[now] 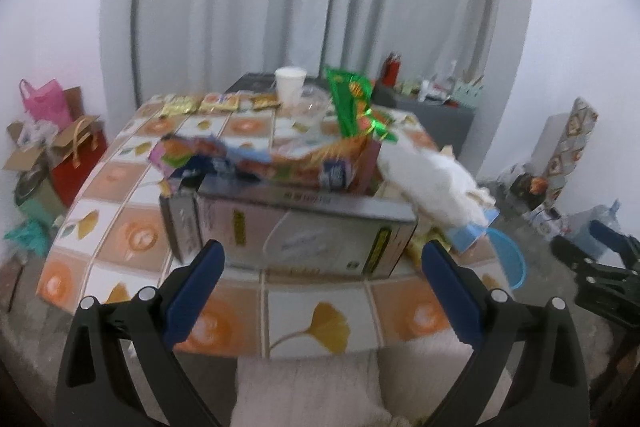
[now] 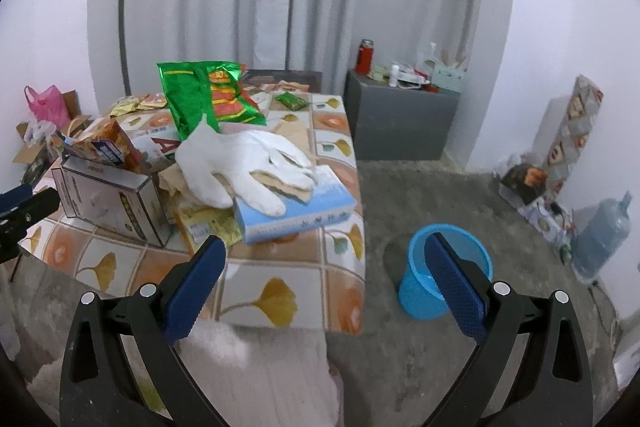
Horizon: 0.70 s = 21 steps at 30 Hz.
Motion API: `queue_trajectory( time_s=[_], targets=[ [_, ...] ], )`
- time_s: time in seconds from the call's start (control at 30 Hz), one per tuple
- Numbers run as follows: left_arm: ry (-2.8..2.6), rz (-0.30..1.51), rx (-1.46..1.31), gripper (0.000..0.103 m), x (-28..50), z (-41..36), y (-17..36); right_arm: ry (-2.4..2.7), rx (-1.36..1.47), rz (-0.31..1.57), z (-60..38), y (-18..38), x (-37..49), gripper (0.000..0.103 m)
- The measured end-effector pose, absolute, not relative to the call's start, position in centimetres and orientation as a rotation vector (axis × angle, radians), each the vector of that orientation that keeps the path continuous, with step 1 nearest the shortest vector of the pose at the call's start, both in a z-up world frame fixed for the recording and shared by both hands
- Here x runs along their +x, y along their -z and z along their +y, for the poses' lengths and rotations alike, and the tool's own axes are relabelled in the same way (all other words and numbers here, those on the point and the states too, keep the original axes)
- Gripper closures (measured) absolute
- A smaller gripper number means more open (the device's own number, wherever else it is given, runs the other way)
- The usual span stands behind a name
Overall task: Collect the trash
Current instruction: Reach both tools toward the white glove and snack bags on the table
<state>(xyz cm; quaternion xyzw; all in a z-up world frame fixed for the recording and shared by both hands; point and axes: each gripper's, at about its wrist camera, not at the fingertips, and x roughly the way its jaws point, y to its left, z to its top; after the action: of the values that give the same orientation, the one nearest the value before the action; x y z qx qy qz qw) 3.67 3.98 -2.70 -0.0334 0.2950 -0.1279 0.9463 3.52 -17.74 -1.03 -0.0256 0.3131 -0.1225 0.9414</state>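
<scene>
Ribbed blue fingers, round plastic bin

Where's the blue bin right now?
Right wrist view: the blue bin stands on the grey carpet, right of the table's near corner.

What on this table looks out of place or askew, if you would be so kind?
A white glove lies draped over a blue book, odd among snack wrappers. The book overhangs the table edge. A green bag stands up crumpled from the clutter.
</scene>
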Motion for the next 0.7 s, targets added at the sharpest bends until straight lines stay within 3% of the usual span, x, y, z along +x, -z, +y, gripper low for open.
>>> queue_trajectory(
  time_s=[0.27, 0.43, 0.7],
  targets=[
    [0.339, 0.509, -0.019, 0.007, 6.1, 3.4, 0.2, 0.164, -0.007, 0.682, -17.8, 0.8, 7.8, 0.013],
    [0.386, 0.555, 0.049, 0.019, 9.0, 2.3, -0.6, 0.083, -0.007, 0.688, -17.5, 0.4, 10.3, 0.021],
    [0.431, 0.666, 0.223, 0.034, 12.8, -0.7, 0.7, -0.096, 0.0, 0.773, -17.6, 0.8, 15.8, 0.025]
  ],
)
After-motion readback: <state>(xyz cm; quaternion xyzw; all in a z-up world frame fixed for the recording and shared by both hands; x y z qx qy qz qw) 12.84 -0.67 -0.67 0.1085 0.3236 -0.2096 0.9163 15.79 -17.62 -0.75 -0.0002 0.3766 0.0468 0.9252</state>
